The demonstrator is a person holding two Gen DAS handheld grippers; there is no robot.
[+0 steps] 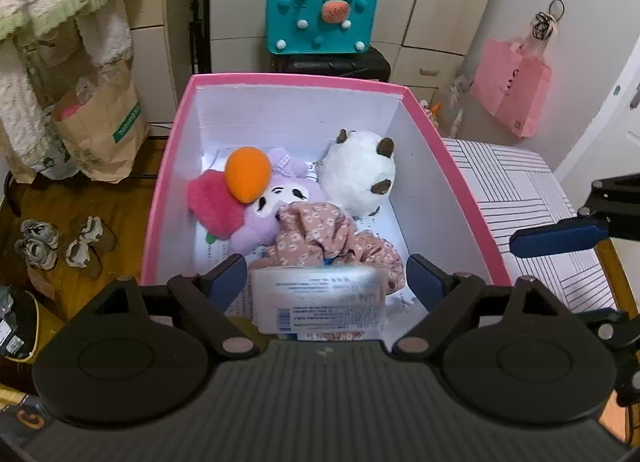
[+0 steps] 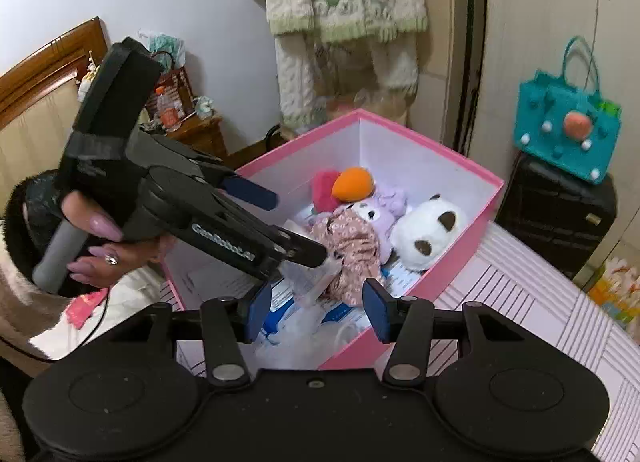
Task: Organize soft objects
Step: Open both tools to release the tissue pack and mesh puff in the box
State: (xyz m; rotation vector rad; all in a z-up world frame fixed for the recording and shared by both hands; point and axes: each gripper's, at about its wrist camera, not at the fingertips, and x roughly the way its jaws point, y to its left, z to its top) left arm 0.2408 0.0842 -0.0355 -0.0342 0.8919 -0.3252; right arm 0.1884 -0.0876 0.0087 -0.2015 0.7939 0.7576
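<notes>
A pink box (image 1: 168, 166) with white inner walls holds a white panda plush (image 1: 360, 178), a purple plush (image 1: 276, 198), a pink plush (image 1: 212, 206), an orange ball (image 1: 247, 174) and a floral pink cloth (image 1: 328, 238). My left gripper (image 1: 326, 282) is open above the box's near end, with a white tissue pack (image 1: 320, 306) lying between its fingers. In the right wrist view the left gripper (image 2: 296, 230) hangs over the box (image 2: 452, 262). My right gripper (image 2: 316, 310) is open and empty at the box's near edge.
The box stands on a striped pink-and-white surface (image 1: 532, 198). A teal bag (image 1: 320, 18) sits on a black suitcase (image 1: 332, 64) behind it. A paper bag (image 1: 100, 130) and slippers (image 1: 60, 242) are on the wooden floor at left. A pink bag (image 1: 512, 90) hangs right.
</notes>
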